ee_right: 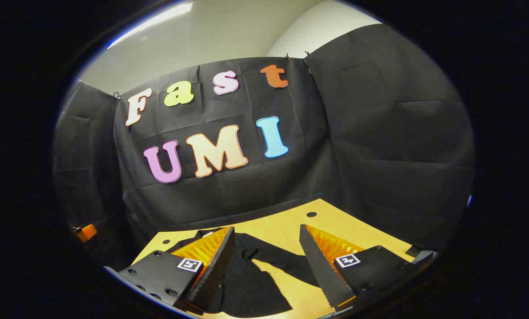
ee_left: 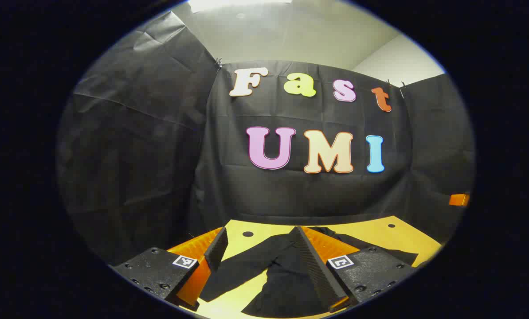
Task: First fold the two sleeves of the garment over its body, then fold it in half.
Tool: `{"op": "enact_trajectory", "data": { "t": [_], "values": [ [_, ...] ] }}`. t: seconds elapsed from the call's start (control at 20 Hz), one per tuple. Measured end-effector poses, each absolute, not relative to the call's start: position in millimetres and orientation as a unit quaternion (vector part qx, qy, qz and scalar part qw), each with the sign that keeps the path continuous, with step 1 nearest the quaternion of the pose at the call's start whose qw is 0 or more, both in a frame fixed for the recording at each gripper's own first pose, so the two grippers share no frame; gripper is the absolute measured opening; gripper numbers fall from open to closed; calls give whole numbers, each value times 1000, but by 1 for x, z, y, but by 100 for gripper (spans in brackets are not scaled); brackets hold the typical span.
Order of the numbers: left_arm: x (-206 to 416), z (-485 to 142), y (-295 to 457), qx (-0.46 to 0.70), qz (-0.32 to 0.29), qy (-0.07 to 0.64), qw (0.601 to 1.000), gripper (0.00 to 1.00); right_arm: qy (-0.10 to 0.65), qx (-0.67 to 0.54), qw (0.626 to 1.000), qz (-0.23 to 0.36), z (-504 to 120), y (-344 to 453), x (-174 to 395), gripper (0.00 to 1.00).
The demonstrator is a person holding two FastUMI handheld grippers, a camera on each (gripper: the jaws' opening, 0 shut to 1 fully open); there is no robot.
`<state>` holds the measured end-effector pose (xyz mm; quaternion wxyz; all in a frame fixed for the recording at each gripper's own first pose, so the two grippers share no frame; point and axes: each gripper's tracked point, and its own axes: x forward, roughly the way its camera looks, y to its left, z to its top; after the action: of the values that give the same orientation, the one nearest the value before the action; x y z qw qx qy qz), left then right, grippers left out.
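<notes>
A black long-sleeved garment (ee_left: 282, 274) lies spread flat on the yellow table (ee_left: 379, 232). In the left gripper view one sleeve (ee_left: 233, 270) runs out to the lower left and the other sleeve (ee_left: 370, 248) to the right. My left gripper (ee_left: 260, 235) hovers above the garment, open, nothing between its fingers. In the right gripper view the garment (ee_right: 246, 283) lies below, with a sleeve (ee_right: 286, 261) stretching right between the fingers. My right gripper (ee_right: 266, 232) is open above it and holds nothing.
The yellow table (ee_right: 286, 221) has small dark holes (ee_right: 311, 214) near its far edge and ends at the black cloth wall. A small orange object (ee_right: 86, 232) sits at the left in the right gripper view, and an orange object (ee_left: 459, 200) at the right in the left gripper view.
</notes>
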<state>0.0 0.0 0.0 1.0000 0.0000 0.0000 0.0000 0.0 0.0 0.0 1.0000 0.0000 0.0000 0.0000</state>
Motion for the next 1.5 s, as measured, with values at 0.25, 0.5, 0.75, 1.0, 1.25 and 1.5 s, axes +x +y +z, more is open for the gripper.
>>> {"op": "enact_trajectory", "data": {
  "t": [0.25,0.5,0.75,1.0,1.25,1.5],
  "values": [
    [-1,-10,7,-7,13,12,1000,88,12,-8,1000,10,-8,3,3,93],
    [0,-12,11,-2,19,16,1000,88,16,-4,1000,10,-8,1,12,93],
    [2,-11,9,7,16,19,1000,88,21,-16,1000,9,-8,-2,17,93],
    [2,-4,4,19,7,6,1000,89,29,-15,999,4,-13,-10,17,93],
    [2,-11,7,5,22,14,1000,88,29,-13,999,-6,-13,-31,31,93],
    [-7,-16,25,16,58,16,998,88,58,-29,997,-35,-50,-86,78,93]
  ]
}}
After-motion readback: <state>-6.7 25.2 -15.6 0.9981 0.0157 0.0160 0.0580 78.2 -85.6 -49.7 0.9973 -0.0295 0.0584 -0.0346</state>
